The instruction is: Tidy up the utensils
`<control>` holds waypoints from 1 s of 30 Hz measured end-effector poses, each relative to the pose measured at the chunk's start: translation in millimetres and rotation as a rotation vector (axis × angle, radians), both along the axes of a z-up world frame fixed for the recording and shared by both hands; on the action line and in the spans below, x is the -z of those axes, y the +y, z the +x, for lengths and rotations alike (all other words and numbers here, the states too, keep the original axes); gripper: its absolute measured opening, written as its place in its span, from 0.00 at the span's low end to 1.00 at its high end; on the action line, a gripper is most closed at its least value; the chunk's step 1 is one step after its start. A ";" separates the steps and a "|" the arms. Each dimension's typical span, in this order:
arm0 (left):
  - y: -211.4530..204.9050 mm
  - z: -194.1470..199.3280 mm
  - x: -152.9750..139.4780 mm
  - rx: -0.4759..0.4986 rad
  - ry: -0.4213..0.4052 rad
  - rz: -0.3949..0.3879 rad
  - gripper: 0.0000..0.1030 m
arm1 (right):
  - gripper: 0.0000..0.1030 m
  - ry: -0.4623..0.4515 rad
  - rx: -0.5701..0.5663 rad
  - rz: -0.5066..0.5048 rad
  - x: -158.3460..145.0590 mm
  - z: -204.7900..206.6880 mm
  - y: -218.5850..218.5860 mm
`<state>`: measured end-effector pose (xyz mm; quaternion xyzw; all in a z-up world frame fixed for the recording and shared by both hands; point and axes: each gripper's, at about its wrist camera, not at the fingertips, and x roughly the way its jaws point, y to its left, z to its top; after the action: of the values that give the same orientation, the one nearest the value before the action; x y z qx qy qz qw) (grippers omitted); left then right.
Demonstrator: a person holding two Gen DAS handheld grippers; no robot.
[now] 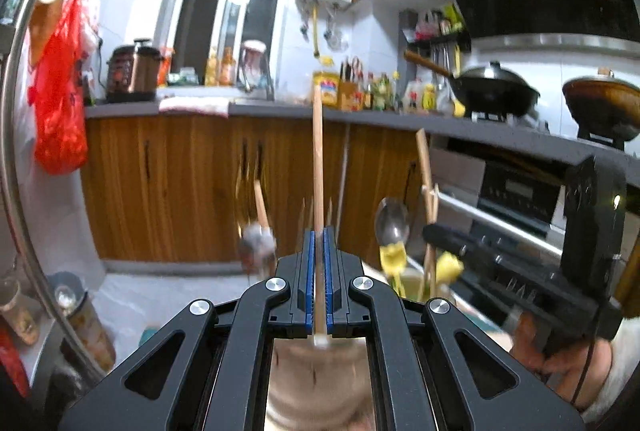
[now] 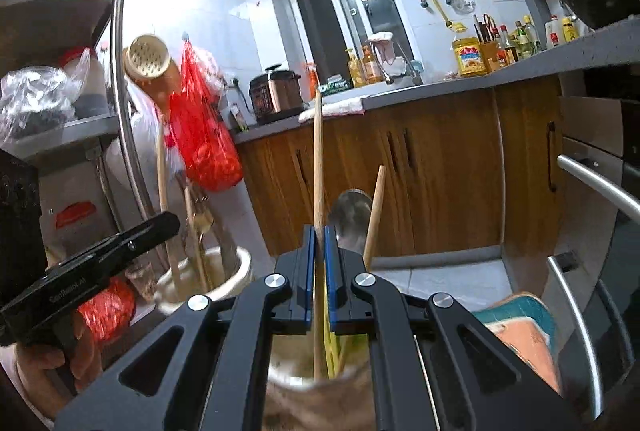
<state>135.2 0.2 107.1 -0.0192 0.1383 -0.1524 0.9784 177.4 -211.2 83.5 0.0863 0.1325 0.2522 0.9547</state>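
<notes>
Two grippers each pinch one wooden chopstick. The left gripper (image 1: 319, 233) has its blue pads pressed together on a chopstick (image 1: 317, 159) that stands nearly upright above a pale utensil holder (image 1: 316, 383), blurred beneath the jaws. The right gripper (image 2: 319, 233) clamps a second chopstick (image 2: 318, 167) in the same way, over another holder (image 2: 320, 403) that already contains a metal spoon (image 2: 352, 215), a further chopstick (image 2: 375, 211) and something yellow, perhaps a plastic handle. Seen from the right wrist, the left gripper's holder (image 2: 224, 275) stands near a metal rack (image 2: 120, 79) and carries wooden utensils and a fork (image 2: 202, 219). Behind runs a grey counter (image 1: 280, 109) over wooden cabinets (image 1: 180, 183).
</notes>
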 end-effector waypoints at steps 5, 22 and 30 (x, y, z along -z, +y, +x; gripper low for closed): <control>2.2 -4.6 7.9 -0.009 0.091 -0.009 0.05 | 0.05 0.105 -0.019 -0.052 8.8 -8.6 -1.9; -4.8 -8.4 7.8 -0.024 0.139 0.018 0.32 | 0.24 0.200 -0.010 -0.100 20.0 -5.8 -0.8; -5.6 -44.8 -3.0 -0.085 0.169 0.070 0.61 | 0.37 0.209 0.039 -0.130 4.8 -42.1 -4.5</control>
<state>90.4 -5.4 110.1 -0.0035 0.2247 -0.1036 0.9689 135.3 -215.7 78.7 0.0529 0.2455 0.2140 0.9440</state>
